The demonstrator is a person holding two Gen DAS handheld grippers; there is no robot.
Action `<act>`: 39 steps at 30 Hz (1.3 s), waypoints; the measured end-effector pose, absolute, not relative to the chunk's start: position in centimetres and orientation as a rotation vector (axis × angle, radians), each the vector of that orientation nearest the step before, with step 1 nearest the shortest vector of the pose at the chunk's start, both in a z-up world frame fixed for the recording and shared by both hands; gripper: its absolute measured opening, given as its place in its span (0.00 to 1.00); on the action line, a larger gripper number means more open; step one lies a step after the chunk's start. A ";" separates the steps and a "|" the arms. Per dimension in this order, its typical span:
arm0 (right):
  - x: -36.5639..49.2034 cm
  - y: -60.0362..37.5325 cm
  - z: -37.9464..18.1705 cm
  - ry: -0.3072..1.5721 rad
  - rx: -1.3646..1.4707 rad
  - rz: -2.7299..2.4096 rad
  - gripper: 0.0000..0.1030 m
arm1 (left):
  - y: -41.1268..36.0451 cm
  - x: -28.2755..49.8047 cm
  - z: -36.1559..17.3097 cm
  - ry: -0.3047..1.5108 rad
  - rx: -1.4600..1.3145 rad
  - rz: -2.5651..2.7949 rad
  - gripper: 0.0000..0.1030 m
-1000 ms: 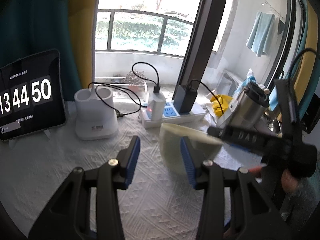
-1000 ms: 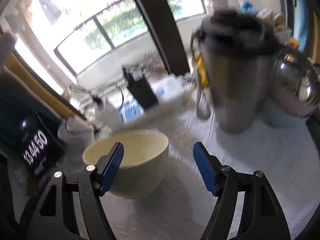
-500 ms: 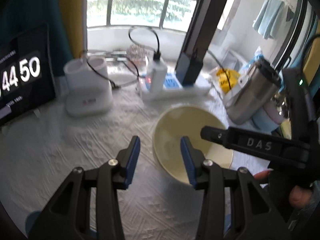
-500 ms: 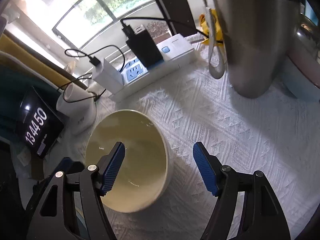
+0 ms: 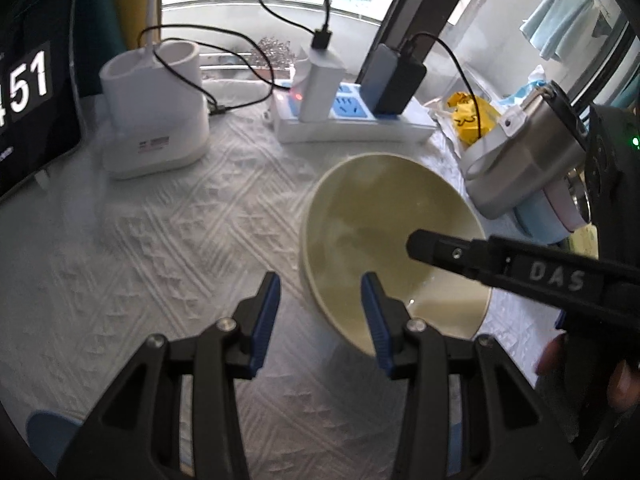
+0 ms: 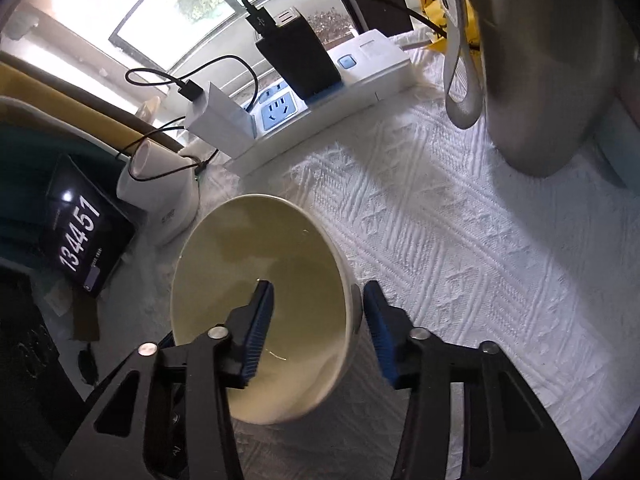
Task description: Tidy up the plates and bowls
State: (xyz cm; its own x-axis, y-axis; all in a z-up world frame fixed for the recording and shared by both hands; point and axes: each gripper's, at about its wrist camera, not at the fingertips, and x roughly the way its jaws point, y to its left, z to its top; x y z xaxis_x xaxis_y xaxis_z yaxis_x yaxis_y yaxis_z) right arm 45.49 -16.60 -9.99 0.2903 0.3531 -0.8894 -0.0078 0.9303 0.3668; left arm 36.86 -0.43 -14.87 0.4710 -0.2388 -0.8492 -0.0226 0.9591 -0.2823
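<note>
A cream bowl (image 5: 384,224) stands upright on the white patterned cloth (image 5: 168,240). My left gripper (image 5: 320,312) hovers at its near left edge, open, and the rim shows between its blue pads without touching them. In the right wrist view the same bowl (image 6: 240,264) sits under my right gripper (image 6: 318,300). One pad is inside the bowl and the other is just outside its right wall. These jaws are closing with the rim between them, and the inner pad is still apart from the wall. The right gripper's black finger (image 5: 440,248) reaches over the bowl in the left wrist view.
A steel tumbler (image 6: 552,60) stands at the right, with blue and pink dishes (image 5: 552,220) behind it. A power strip (image 5: 352,120) with chargers and cables, a white holder (image 5: 152,120) and a tablet clock (image 5: 32,92) line the back. A person's fingers (image 5: 620,384) show at the lower right.
Both grippers have sunk and tipped down over the bowl. The right jaws have narrowed, so one pad now sits inside the bowl and one outside. The left jaws kept their width.
</note>
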 end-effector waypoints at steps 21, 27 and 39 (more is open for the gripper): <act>43.4 -14.9 -7.2 1.085 0.138 0.249 0.13 | 0.3 35.3 -12.7 1.017 -0.265 -0.129 0.33; 42.0 -15.0 -5.7 1.046 0.134 0.258 0.13 | 0.2 34.1 -11.1 0.972 -0.251 -0.128 0.33; 39.2 -15.4 -2.5 0.983 0.136 0.266 0.13 | -0.3 31.4 -8.5 0.917 -0.241 -0.139 0.33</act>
State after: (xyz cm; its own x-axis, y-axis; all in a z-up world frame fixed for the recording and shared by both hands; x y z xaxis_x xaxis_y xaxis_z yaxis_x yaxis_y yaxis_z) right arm 39.16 -15.45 -2.54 0.5250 0.2829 -0.8027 -0.1610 0.9591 0.2328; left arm 31.35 -0.32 -8.47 0.6018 -0.2213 -0.7674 0.0163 0.9641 -0.2652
